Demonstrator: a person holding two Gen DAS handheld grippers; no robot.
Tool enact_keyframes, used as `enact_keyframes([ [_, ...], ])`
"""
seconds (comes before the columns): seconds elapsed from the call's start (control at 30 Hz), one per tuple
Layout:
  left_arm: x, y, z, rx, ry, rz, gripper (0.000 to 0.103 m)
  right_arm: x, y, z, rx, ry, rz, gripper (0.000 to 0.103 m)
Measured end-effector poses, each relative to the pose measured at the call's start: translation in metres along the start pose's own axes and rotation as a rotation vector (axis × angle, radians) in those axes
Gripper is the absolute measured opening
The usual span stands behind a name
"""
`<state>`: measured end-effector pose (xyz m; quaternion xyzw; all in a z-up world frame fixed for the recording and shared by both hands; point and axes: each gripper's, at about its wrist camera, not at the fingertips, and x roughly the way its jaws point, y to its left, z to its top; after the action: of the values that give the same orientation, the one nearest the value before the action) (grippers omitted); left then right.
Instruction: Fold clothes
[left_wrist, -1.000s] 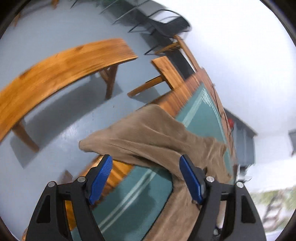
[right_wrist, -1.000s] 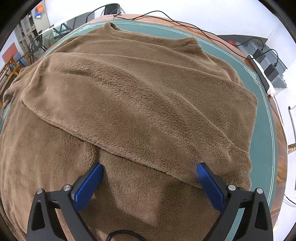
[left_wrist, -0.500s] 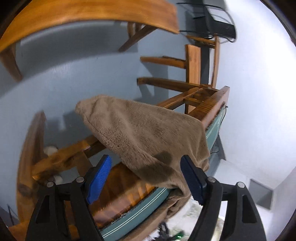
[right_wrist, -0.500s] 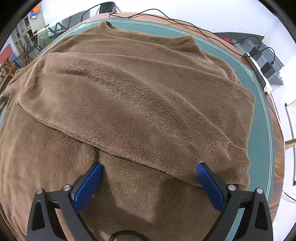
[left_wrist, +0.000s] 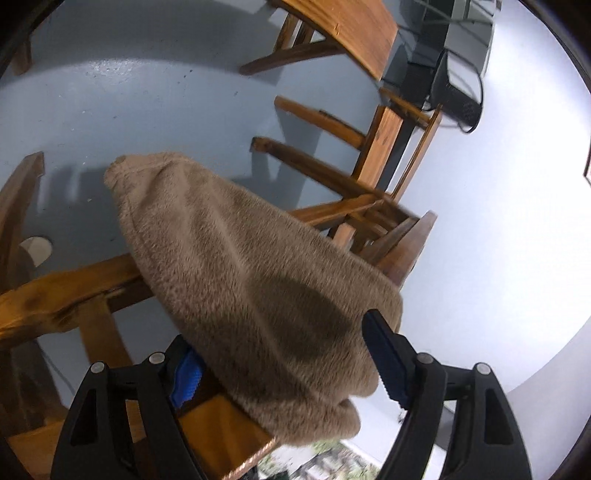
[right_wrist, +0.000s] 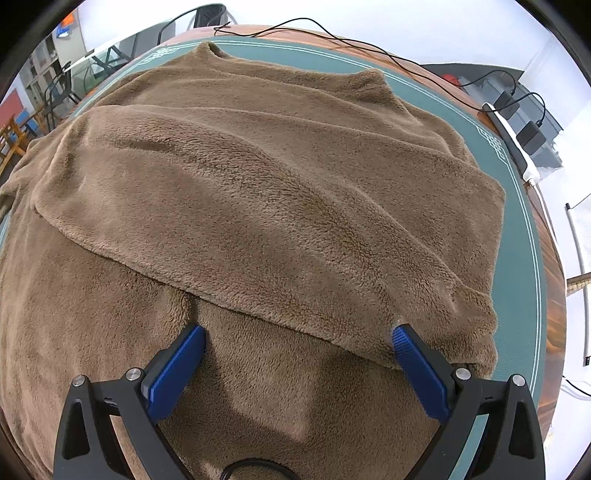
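Mid-fold, by my judgement: brown fleece garment (right_wrist: 258, 206) lies spread on the green-matted surface (right_wrist: 517, 229), one flap doubled across its middle. Right tool (right_wrist: 295, 354) hovers low in frame, spread, holding nothing. Left tool (left_wrist: 284, 365) spread around a sleeve (left_wrist: 236, 266) hanging off the surface edge — not pinching. Next: close on the sleeve, carry it inward. Wooden chairs (left_wrist: 369, 155), grey floor, cables at upper right.

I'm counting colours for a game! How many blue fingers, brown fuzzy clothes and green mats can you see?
Blue fingers: 4, two on the left gripper and two on the right gripper
Brown fuzzy garment: 1, its sleeve hanging off the table edge
Green mat: 1
Total: 6
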<state>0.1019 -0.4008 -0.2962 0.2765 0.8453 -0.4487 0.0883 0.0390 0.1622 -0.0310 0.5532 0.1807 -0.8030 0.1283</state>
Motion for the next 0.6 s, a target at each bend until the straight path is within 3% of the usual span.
enact_keyframes([
  [0.1, -0.003, -0.002, 0.003, 0.012, -0.06, -0.045, 0.078, -0.002, 0.003, 0.0, 0.001, -0.002, -0.001, 0.102],
  [0.17, -0.006, -0.003, 0.006, 0.026, -0.092, -0.059, 0.064, -0.003, 0.005, -0.001, 0.001, -0.001, -0.001, 0.102],
  [0.23, -0.009, -0.005, 0.009, 0.058, -0.111, -0.068, 0.015, -0.004, 0.007, -0.002, 0.001, -0.004, 0.0, 0.102],
  [0.5, -0.043, -0.042, -0.007, 0.203, -0.272, -0.086, 0.008, -0.009, 0.016, -0.006, 0.004, -0.023, 0.001, 0.102],
  [0.6, -0.056, -0.09, -0.039, 0.389, -0.327, -0.091, 0.008, -0.011, 0.019, -0.007, 0.005, -0.03, 0.002, 0.102],
])
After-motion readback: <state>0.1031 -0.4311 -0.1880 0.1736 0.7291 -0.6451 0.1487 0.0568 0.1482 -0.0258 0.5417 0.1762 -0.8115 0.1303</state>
